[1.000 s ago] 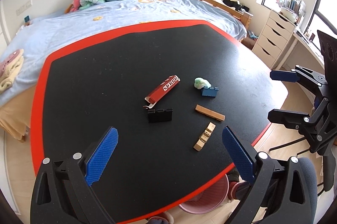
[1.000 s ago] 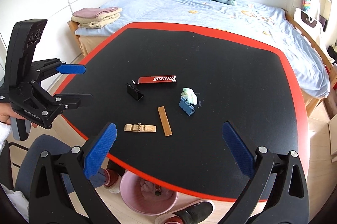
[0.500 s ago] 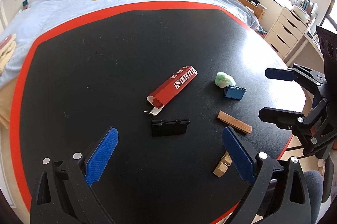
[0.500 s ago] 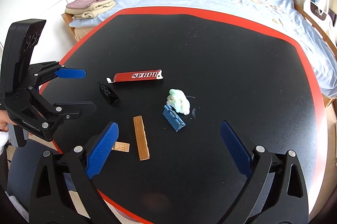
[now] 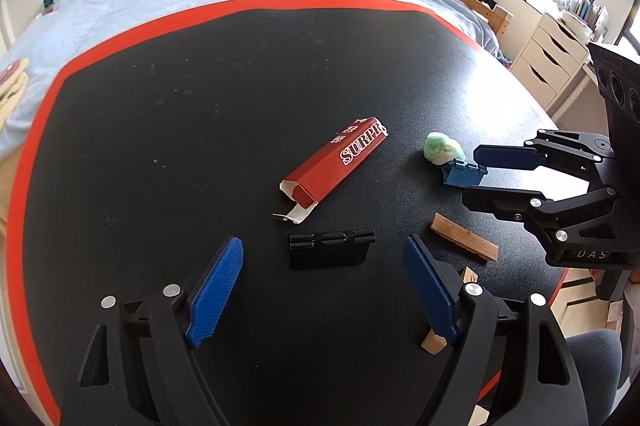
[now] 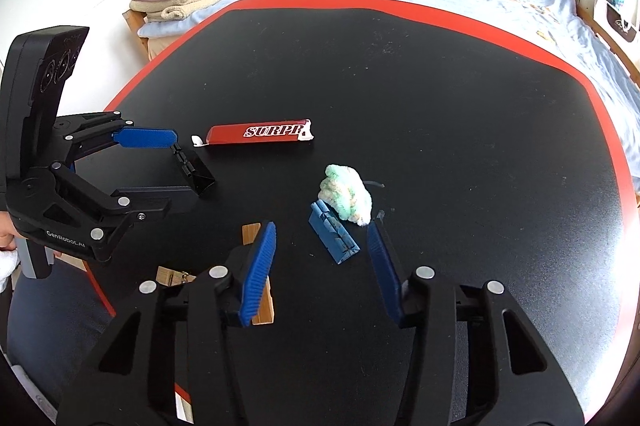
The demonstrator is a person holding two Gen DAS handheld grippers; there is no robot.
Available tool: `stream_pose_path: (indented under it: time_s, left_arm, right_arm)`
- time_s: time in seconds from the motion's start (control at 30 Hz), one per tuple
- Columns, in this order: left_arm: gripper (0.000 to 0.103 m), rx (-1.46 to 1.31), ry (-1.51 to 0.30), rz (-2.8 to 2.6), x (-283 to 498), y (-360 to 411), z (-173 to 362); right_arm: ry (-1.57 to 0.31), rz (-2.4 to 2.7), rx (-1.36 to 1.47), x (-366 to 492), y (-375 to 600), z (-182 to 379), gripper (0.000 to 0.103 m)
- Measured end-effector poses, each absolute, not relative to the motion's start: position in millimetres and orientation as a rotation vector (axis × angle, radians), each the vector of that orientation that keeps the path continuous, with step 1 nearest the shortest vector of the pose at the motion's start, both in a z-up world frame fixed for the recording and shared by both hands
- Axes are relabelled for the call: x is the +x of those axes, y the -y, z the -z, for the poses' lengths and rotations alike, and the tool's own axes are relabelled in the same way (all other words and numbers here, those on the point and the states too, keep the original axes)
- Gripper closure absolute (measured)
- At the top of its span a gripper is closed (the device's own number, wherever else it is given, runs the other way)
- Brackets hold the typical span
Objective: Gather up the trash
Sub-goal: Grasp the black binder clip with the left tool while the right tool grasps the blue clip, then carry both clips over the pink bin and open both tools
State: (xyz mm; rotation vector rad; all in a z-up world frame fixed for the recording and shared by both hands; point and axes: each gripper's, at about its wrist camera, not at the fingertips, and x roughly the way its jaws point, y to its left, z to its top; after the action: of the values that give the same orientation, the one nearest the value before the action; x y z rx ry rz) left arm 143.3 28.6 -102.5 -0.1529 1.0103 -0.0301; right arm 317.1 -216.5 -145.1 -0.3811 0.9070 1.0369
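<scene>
Both tools have descended: left tool [image 5: 324, 292] closing around black clip [image 5: 331, 249], right tool [image 6: 322, 268] around blue clip [image 6: 334, 236]; neither touches yet. Centre pads before squeezing.

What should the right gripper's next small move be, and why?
Probably finish closing the right gripper on the blue clip. Its jaws are closing with the clip between them but not yet pinched, and the green-white wad lies just beyond, so closing without pushing forward avoids nudging it.
</scene>
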Motion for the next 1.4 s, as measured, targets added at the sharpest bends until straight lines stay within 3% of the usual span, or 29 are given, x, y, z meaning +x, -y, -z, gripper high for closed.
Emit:
stream_pose_path:
  time_s: [0.07,0.27,0.43,1.4]
  left_arm:
    - [0.032,-0.153,-1.010,0.033,143.3,-29.2,103.1]
    - [0.061,-0.139,-1.008,0.024,144.0,-30.2,102.2]
    - [0.062,-0.134,-1.011,0.032,145.1,-29.2,100.7]
    - [0.063,-0.077,-0.946,0.162,58.5,20.4,34.9]
  right_arm:
    - [-0.909,-1.034,-0.382,316.7,216.2,146.8,0.069]
    - [-0.905,-1.023,-0.389,315.0,215.6,149.0,0.088]
    - [-0.898,-1.021,-0.384,312.7,218.5,149.0,0.095]
    - [-0.819,-0.991,-0.267,210.0,294.8,69.0,0.097]
